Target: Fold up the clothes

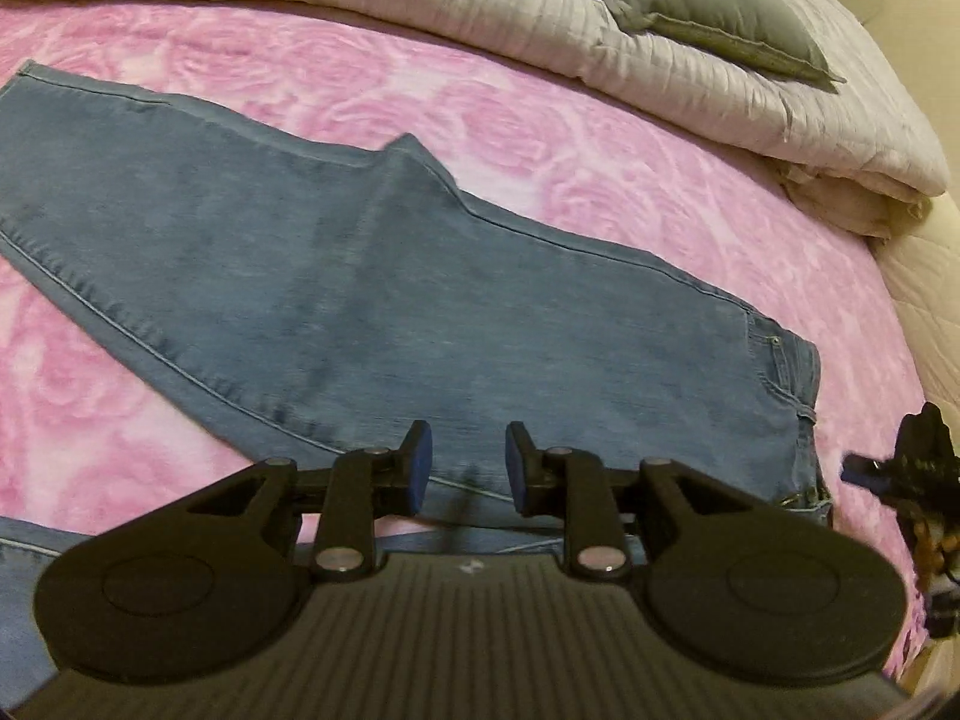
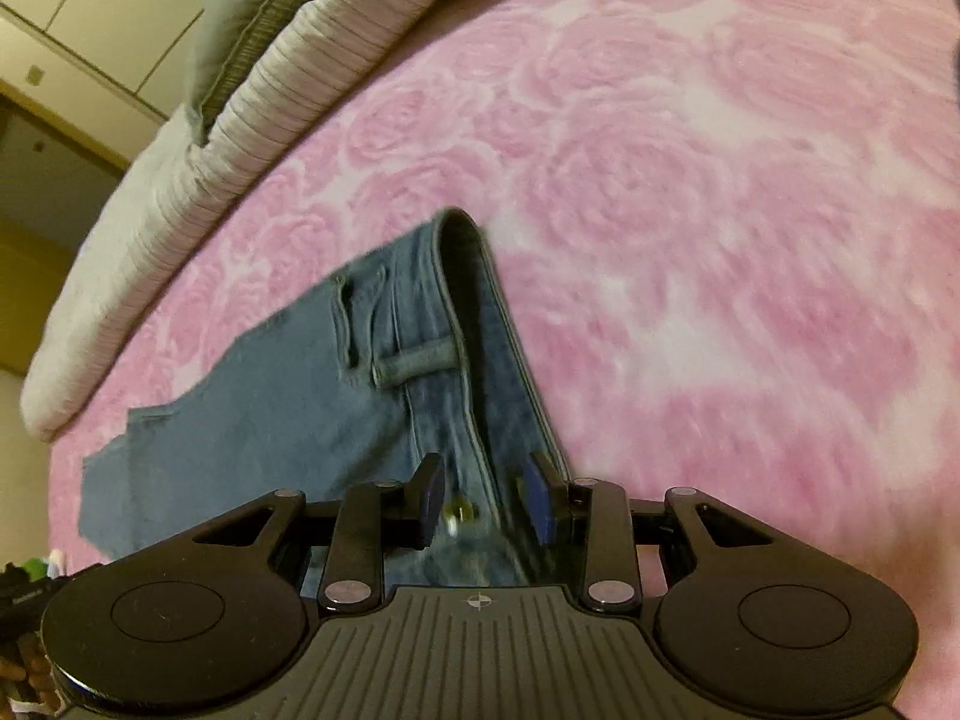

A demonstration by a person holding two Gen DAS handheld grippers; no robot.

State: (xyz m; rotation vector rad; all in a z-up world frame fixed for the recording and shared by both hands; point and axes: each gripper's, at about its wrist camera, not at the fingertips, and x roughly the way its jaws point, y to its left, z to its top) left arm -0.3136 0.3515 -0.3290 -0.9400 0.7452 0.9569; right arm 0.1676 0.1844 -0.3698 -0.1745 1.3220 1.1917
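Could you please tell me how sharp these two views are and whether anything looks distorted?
Left wrist view: jeans fairly sharp, slight smear near the gripper; the fisheye bows the pink rose blanket. Right wrist view: heavy motion blur streaks the blanket at right and softens the waistband; warm, dim indoor light in both.

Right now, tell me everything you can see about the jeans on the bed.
The jeans are blue, faded denim with lighter stitched seams, lying flat on the pink rose-patterned blanket. The leg runs toward the left in the left wrist view; the waistband with a belt loop and a metal button sits at the other end. The right gripper straddles the waistband with its pads apart; the left gripper hangs over the near edge.
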